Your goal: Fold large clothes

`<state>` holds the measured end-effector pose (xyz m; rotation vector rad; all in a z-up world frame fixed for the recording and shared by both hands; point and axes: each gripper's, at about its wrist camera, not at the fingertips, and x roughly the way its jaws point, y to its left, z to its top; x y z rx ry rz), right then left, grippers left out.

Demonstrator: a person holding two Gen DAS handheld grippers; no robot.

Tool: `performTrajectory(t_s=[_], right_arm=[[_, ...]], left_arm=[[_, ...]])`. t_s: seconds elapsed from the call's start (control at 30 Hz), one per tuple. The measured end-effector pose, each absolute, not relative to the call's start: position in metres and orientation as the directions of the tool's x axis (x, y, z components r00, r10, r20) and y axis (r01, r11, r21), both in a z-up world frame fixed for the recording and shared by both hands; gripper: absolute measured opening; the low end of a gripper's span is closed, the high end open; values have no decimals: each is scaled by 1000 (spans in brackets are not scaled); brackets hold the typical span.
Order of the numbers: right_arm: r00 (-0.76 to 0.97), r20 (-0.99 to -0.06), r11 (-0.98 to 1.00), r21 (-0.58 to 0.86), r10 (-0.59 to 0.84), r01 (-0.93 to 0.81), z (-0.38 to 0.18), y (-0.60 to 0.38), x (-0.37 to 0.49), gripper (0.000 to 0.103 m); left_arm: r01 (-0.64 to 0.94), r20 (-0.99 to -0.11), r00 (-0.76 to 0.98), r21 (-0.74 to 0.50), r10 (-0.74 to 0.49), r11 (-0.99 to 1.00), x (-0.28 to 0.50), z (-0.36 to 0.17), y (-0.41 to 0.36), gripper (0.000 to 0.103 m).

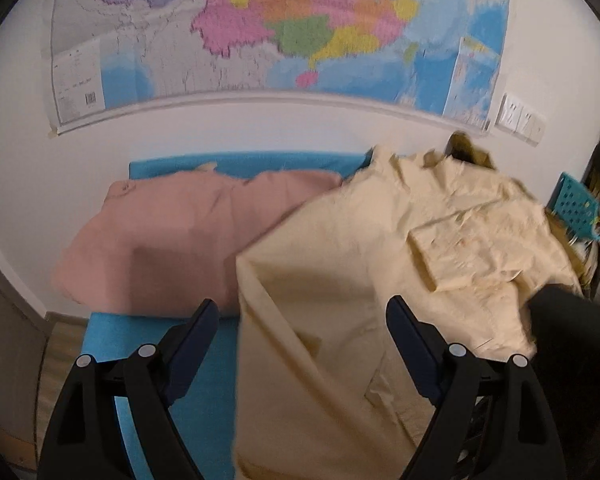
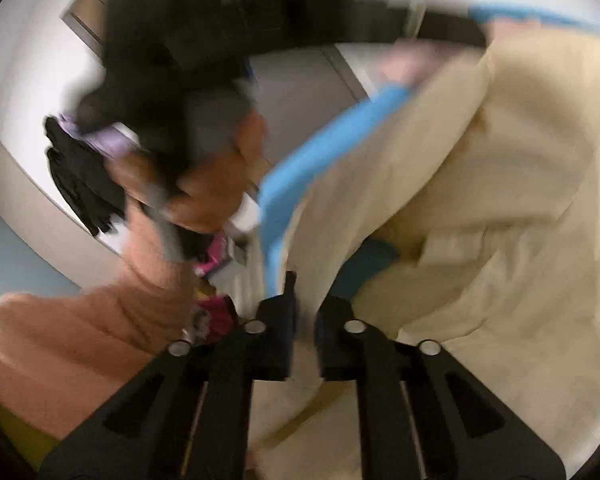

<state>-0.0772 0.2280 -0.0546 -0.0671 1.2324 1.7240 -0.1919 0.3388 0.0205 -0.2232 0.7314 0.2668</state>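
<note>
left gripper (image 1: 302, 312) fingers spread wide, nothing pinched, hovering above cream garment (image 1: 380, 248) on the blue table (image 1: 252, 162), right half. right gripper (image 2: 304, 300) fingers pressed together, pinching a fold of the cream cloth near the table's edge. pink garment (image 1: 172, 236) lies on the left half, touching the cream one

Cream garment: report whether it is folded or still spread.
Not folded. The cream garment lies loose and rumpled over the blue mat, one edge hanging over the front, partly covering the pink garment.
</note>
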Motion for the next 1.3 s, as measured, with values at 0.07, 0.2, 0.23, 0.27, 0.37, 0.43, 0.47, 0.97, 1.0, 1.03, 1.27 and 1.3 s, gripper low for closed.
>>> performTrajectory(t_s=[0.07, 0.2, 0.23, 0.27, 0.37, 0.43, 0.47, 0.97, 1.0, 1.03, 1.27, 1.3], right_arm=[[-459, -523, -19, 645, 719, -764, -12, 209, -52, 6], [-255, -575, 76, 489, 777, -869, 56, 160, 1, 6], [-200, -602, 118, 446, 773, -887, 67, 144, 13, 6], [-106, -641, 188, 374, 761, -908, 78, 125, 27, 6], [54, -714, 342, 266, 698, -901, 85, 79, 55, 6], [131, -775, 445, 207, 618, -871, 67, 46, 75, 6], [149, -794, 487, 201, 589, -850, 54, 32, 81, 6], [220, -781, 669, 309, 584, -676, -42, -62, 77, 97], [219, -790, 678, 305, 572, -669, -49, -62, 76, 97], [221, -803, 696, 301, 554, -652, -58, -64, 77, 96], [192, -808, 724, 360, 558, -588, -77, -70, 94, 2], [217, -792, 720, 356, 571, -596, -69, -74, 94, 3]], left_arm=[[-292, -642, 758, -176, 115, 940, -199, 39, 346, 83], [-234, -509, 857, -239, 84, 943, -215, 87, 346, 88], [-228, -495, 864, -225, 90, 947, -215, 92, 342, 89], [-220, -491, 867, -212, 91, 952, -212, 95, 337, 89], [-191, -541, 838, -182, 64, 965, -189, 80, 320, 89], [-196, -604, 794, -147, 69, 970, -167, 57, 309, 89], [-201, -642, 763, -118, 80, 973, -154, 42, 302, 89], [-211, -805, 551, 123, 222, 970, -41, -47, 281, 88], [-218, -805, 548, 124, 227, 968, -37, -47, 284, 85], [-224, -809, 544, 117, 224, 968, -33, -49, 287, 82], [-288, -801, 544, 101, 249, 952, -15, -48, 295, 41], [-296, -798, 551, 89, 245, 951, -13, -45, 297, 34]])
